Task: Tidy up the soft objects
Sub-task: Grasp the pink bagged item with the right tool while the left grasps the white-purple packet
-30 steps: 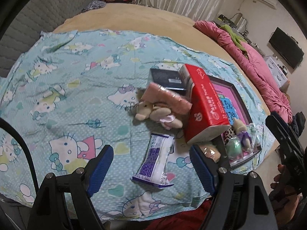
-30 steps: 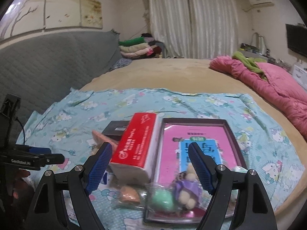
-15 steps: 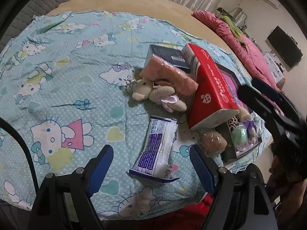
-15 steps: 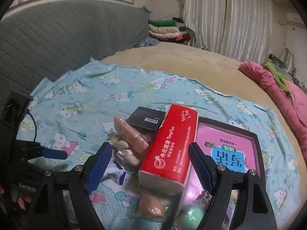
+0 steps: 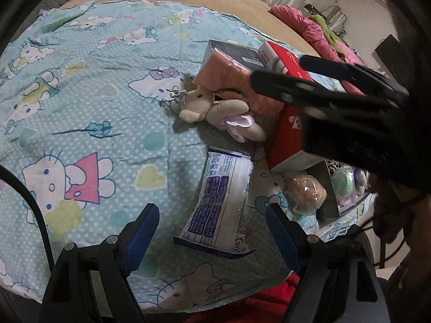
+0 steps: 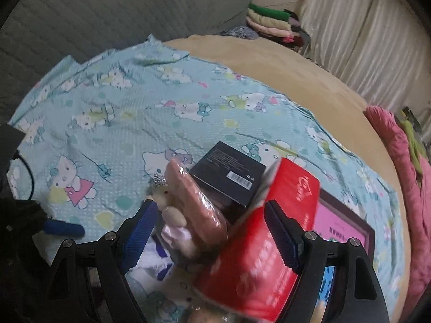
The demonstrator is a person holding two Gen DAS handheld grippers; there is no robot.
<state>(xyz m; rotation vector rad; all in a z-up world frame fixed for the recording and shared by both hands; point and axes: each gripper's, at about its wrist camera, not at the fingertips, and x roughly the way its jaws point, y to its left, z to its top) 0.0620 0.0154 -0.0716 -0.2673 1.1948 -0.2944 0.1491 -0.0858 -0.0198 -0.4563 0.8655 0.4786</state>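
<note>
On the cartoon-cat blue sheet lie a white and purple soft pack, a beige plush bear in a pink skirt, a pink wrapped pack and a wrapped tan ball. My left gripper hangs open just above the near end of the white pack. My right gripper is open above the pink pack and the bear, touching nothing. In the left wrist view its dark body crosses over the red tissue box.
A black box lies behind the red tissue box. A dark-framed tray with a pink book holds a green ball and small toys. A pink quilt runs along the right. Folded clothes are stacked far back.
My right gripper swept left and down, from over the tray to over the pink pack and bear, rolling as it went. My left gripper sank closer to the white pack.
</note>
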